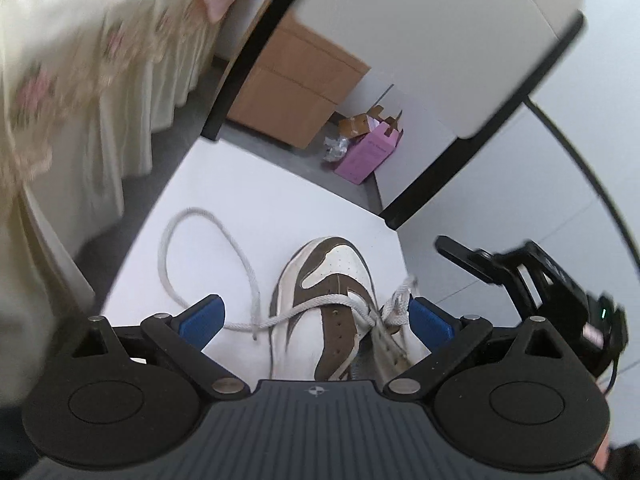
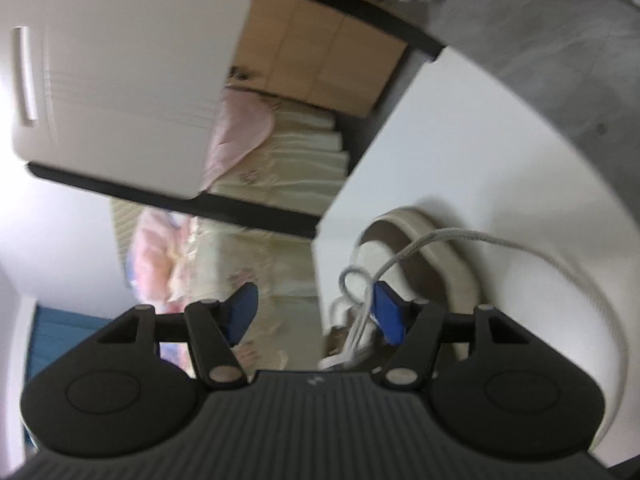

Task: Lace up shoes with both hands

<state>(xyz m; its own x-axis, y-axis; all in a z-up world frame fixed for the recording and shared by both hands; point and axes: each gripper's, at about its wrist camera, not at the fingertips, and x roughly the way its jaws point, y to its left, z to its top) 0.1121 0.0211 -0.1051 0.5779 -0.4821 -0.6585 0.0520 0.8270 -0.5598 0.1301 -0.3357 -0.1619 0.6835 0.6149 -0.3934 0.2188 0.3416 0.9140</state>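
A: Item one, far left of the left wrist view?
B: Floral bedcover, blurred, cut by the frame edge. Next, white bench, then loose lace looped on it, one strand running to the shoe.

A: Shoe condition?
B: Brown-and-white sneaker, toe pointing away; heel hidden under the gripper body. Lacing at the eyelets is a tangle, hard to read.

A: Left gripper?
B: Fingers spread wide, straddling the shoe from above, clasping nothing. Its right blue pad sits just beside the knotted lace; whether they touch, cannot tell.

A: Further right?
B: Right gripper, black, partly cut off and blurred, beside the shoe.

A: Right wrist view?
B: Smeared by motion. Bedding at left, bench edge centre, shoe sole at right, mostly hidden. Right fingers parted; lace strands pass against the right-hand pad, not pinched.
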